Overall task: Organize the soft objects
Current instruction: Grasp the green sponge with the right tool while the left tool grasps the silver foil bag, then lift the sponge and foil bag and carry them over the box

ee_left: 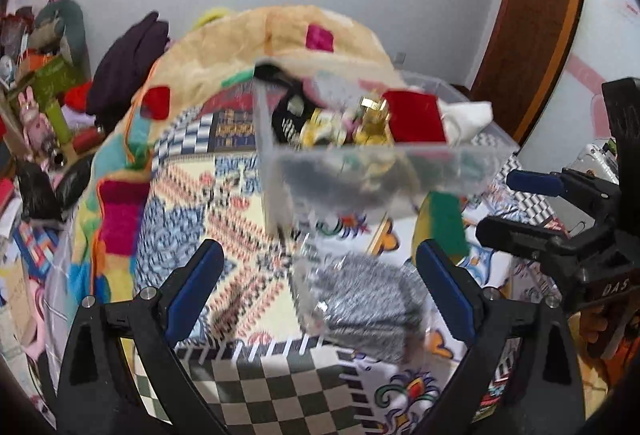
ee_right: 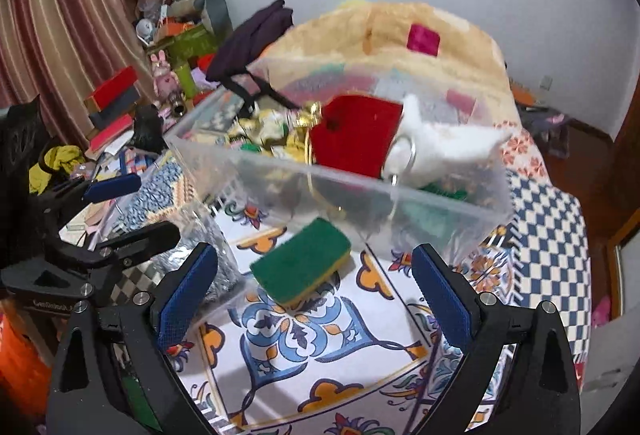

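Note:
A clear plastic bin (ee_left: 280, 163) (ee_right: 208, 159) stands on the patterned bed cover, holding a red cloth (ee_left: 418, 117) (ee_right: 356, 131), a white soft piece (ee_left: 468, 117) (ee_right: 444, 143), gold and yellow items and black straps. A green-and-yellow sponge (ee_right: 300, 265) (ee_left: 446, 223) lies in front of the bin. A grey knitted item in clear wrap (ee_left: 364, 307) (ee_right: 208, 251) lies left of the sponge. My left gripper (ee_left: 320, 291) is open, just before the grey item. My right gripper (ee_right: 314, 295) is open, just before the sponge. Both are empty.
A folded plush blanket (ee_left: 248, 43) (ee_right: 400, 31) with coloured patches lies behind the bin, with a dark purple garment (ee_left: 128, 63) (ee_right: 252, 39) beside it. Cluttered boxes and toys (ee_left: 44, 95) (ee_right: 168, 47) fill the left side. A wooden door (ee_left: 536, 15) is at right.

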Motion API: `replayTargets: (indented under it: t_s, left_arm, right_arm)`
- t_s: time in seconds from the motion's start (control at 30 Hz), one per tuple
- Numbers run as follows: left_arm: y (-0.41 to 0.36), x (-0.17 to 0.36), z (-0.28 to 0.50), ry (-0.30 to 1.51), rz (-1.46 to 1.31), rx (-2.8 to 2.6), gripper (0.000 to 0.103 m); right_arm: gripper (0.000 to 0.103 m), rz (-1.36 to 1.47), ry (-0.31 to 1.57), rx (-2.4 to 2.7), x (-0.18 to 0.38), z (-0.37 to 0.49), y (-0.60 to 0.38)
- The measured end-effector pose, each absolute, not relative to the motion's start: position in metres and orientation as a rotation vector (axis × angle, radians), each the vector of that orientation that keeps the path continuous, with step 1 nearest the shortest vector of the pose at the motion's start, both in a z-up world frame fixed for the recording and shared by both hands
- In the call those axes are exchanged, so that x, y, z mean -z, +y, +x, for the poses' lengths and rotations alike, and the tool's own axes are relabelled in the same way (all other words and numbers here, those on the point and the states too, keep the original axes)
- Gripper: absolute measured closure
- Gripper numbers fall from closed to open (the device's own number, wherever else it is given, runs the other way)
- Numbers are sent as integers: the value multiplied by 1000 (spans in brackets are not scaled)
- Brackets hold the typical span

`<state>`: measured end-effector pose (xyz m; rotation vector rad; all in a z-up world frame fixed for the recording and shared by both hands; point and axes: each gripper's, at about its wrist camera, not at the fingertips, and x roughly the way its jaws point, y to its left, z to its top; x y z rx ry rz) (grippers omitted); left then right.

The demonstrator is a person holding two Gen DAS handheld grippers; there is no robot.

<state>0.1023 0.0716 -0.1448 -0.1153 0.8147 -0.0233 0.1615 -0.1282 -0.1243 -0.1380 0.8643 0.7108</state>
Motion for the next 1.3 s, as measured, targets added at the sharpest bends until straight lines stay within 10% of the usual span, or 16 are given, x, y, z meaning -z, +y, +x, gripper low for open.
replayTargets:
  t_s: [0.13,0.47,0.9,1.3]
  left_arm:
    - [72,163,103,853,-130,29,7]
    - [70,173,108,884,-201,150,50]
    - [60,147,94,824,-177,183,84]
    - [58,71,84,613,-139,173,84]
  right_arm:
    - [16,-158,910,-721,138,167,-118]
    - [53,-148,1001,-763,157,170,-114]
    - [56,-134,885,-763,124,156,-136]
    - [56,-104,719,-720,71,154,-153]
